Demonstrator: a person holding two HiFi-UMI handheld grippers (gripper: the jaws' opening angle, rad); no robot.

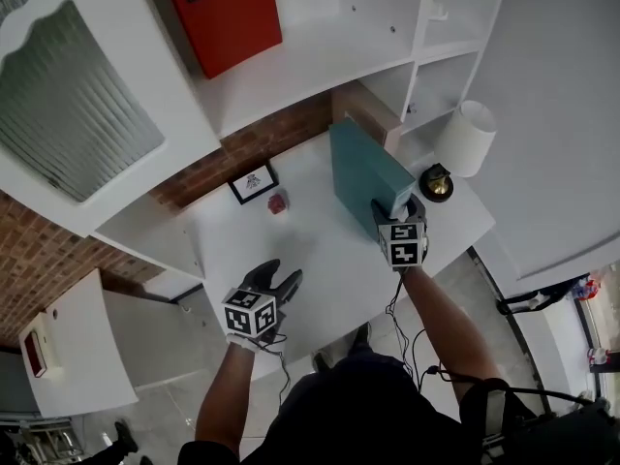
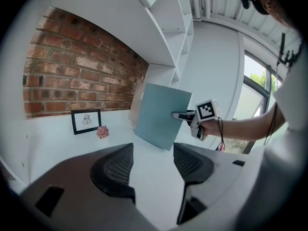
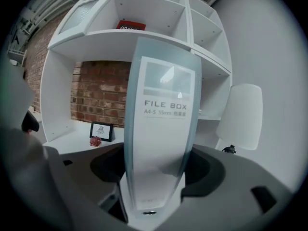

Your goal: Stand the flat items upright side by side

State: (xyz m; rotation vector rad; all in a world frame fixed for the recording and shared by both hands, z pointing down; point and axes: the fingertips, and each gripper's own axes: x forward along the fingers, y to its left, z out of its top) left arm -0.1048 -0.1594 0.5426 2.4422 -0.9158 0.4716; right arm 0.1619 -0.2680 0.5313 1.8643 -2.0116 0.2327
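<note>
Pinching just one edge of the file box (image 1: 363,168) in my right claw (image 1: 399,206), left claw (image 1: 276,277) apart and empty, I may tip it toward the lamp (image 1: 465,139).

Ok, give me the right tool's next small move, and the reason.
Probably settle the teal file box level on the desk against the tan box behind it. The right tool grips its spine, and in the left gripper view it looks tilted onto one corner.
</note>
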